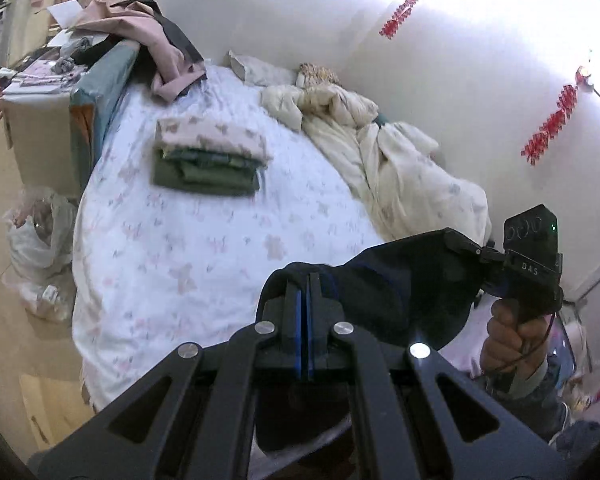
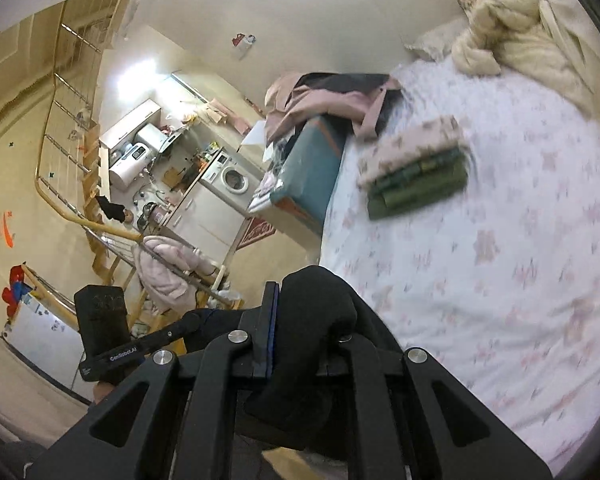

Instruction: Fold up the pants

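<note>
Dark navy pants (image 1: 380,280) hang stretched between both grippers above a bed with a floral sheet (image 1: 220,248). My left gripper (image 1: 305,286) is shut on one end of the cloth, which bunches over its fingertips. My right gripper (image 1: 470,246), held by a hand (image 1: 512,340), grips the other end further right. In the right wrist view the pants (image 2: 320,312) drape over my right gripper (image 2: 304,320), shut on them and hiding one finger. The left gripper (image 2: 192,322) shows at the lower left of that view.
A folded stack (image 1: 208,156), pink floral over green, lies mid-bed. A cream duvet (image 1: 380,140) is heaped along the wall. Pink and dark clothes (image 1: 148,28) hang over the teal bed end. A plastic bag (image 1: 40,240) sits on the floor. A drying rack (image 2: 168,268) stands beyond.
</note>
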{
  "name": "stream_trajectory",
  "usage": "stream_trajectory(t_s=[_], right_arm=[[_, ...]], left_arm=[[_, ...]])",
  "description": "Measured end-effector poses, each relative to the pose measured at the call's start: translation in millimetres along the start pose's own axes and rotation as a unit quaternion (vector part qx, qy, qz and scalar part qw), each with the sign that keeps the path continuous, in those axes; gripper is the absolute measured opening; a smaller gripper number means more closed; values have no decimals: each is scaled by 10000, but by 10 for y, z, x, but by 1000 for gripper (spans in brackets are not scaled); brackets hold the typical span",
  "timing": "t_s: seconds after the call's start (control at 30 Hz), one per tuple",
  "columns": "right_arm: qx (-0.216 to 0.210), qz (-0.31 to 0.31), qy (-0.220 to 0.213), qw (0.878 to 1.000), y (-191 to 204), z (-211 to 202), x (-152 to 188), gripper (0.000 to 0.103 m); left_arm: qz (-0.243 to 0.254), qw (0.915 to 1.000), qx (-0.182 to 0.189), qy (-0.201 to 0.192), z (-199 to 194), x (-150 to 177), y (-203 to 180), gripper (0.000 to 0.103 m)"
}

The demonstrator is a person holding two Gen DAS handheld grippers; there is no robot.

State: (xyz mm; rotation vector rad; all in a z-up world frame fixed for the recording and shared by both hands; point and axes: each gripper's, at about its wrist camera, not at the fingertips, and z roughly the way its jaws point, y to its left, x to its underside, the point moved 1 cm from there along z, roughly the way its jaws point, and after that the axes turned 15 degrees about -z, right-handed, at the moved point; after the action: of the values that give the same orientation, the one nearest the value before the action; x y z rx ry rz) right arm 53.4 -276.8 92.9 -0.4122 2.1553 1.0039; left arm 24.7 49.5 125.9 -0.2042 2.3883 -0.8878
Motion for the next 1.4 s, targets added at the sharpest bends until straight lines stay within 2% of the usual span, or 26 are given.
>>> stream_trajectory(t_s=[0.23,0.37,0.47,0.57,0.6,0.67,0.7,0.73,0.77,0.8,0.83,0.87,0.9,0.97,1.0,1.03,1.07,1.1,1.13,1.17,1.2,1.23,1.27,1.3,1.37,1.4], right_arm=[[39,-412,-142,9990,-3,265,-601,10],[69,-434,-155,9989,-144,355,-601,10],[164,-209,115,9996,-408,517,-313,11],[264,338,628,9971,-814,760,248,11],[349,590,867,9939,-998,863,550,11],[620,930,1324,9849,-1293,1025,1074,11],[937,1071,1501,9784,-1455,1074,1362,14],[1177,1161,1707,9714,-1565,1107,1574,16],[1373,1331,2056,9598,-1688,1150,1821,18],[1412,1606,2433,9461,-1799,1182,2071,22],[1455,1795,2738,9336,-1856,1181,2254,23],[1682,1806,3024,9207,-1858,1146,2376,24],[1804,1707,3171,9153,-1828,1115,2407,26],[1966,1430,3202,9156,-1726,963,2354,33],[2144,1317,3216,9128,-1697,893,2313,43],[2379,1157,3141,9118,-1663,800,2249,43],[2486,1022,3042,9139,-1641,743,2179,43],[2538,871,2903,9186,-1616,695,2111,43],[2519,747,2711,9260,-1598,668,2033,43],[2445,697,2573,9323,-1597,670,1973,43],[2328,680,2501,9374,-1592,707,1949,42],[2190,720,2531,9396,-1593,793,1953,39],[2030,778,2561,9419,-1592,876,1975,37],[1931,794,2633,9419,-1612,974,2020,33],[1893,733,2884,9357,-1642,1171,2131,32],[1878,718,3056,9307,-1653,1267,2196,32]], left_arm=[[-39,9981,-135,-603,154,-489,-78,0],[-120,9973,-289,-661,246,-474,83,0],[-244,9976,-497,-408,457,-279,312,0],[-605,9935,-940,219,942,122,746,0],[-717,9913,-1042,375,1058,226,851,0],[-1180,9791,-1281,1054,1455,560,1230,0],[-1395,9676,-1467,1511,1709,776,1467,0],[-1473,9578,-1690,1800,1866,934,1626,0],[-1538,9505,-1847,1970,1942,1032,1719,0],[-1594,9389,-2082,2232,2040,1180,1832,0],[-1468,9341,-2265,2338,2073,1254,1846,0],[-1373,9332,-2368,2327,2067,1277,1831,0],[-1236,9343,-2436,2290,2042,1289,1793,3],[-994,9331,-2667,2199,1974,1286,1739,4],[-928,9300,-2805,2188,1944,1261,1719,4],[-872,9271,-3027,2029,1872,1245,1706,4],[-815,9295,-3117,1796,1811,1215,1698,4],[-774,9322,-3149,1609,1759,1192,1659,4],[-687,9414,-3072,1210,1680,1143,1553,4],[-605,9476,-2953,1060,1658,1122,1474,4],[-463,9551,-2756,980,1683,1116,1366,4],[-326,9616,-2471,1153,1788,1152,1267,4],[-262,9621,-2378,1310,1874,1193,1228,5],[-197,9589,-2413,1481,1985,1262,1228,4],[-238,9478,-2675,1719,2214,1372,1325,4],[-370,9385,-2846,1921,2327,1474,1434,4]])
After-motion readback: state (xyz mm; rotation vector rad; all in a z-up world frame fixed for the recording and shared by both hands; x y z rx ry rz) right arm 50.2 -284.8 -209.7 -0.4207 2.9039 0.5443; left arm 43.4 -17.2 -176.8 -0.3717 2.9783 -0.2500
